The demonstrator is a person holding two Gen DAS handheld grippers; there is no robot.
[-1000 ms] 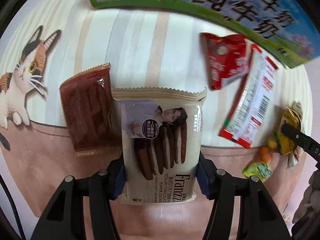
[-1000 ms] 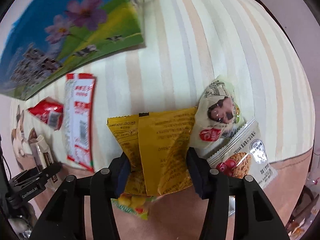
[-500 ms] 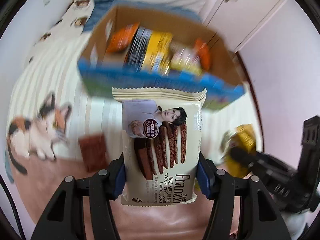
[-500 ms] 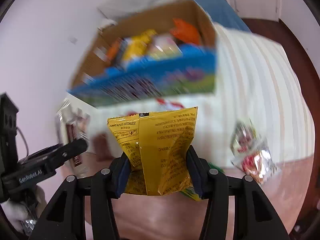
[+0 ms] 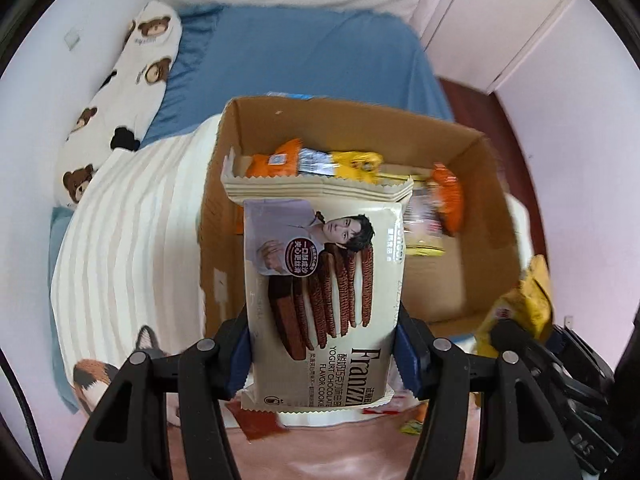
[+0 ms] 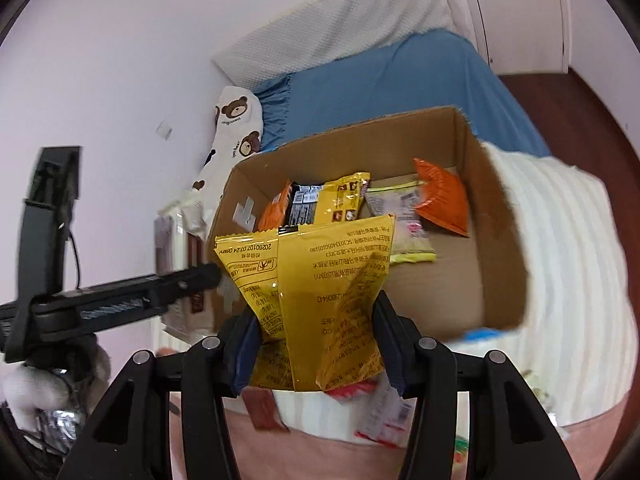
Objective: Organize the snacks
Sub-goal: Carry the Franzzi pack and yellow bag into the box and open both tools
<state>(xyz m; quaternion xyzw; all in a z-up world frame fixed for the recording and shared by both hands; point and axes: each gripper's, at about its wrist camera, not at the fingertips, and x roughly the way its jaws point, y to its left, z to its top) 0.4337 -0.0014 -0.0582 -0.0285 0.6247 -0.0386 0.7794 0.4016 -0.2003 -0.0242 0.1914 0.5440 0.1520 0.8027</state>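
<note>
My left gripper is shut on a cream cookie packet with chocolate wafers printed on it, held up in front of an open cardboard box. In the right wrist view my right gripper is shut on a yellow snack bag, also above the near rim of the box. Several snacks lie inside the box: orange packets, a yellow one and a dark one. The yellow bag and the other gripper show at the right edge of the left view.
The box stands on a striped blanket over a bed with a blue sheet. A bear-print pillow lies along the wall. Loose snack packets remain on the blanket below the grippers. A brown packet lies near them.
Both grippers have risen from the blanket with their packets and swung toward the box, whose open inside now fills both views. The loose snacks have dropped to the bottom of the views.
</note>
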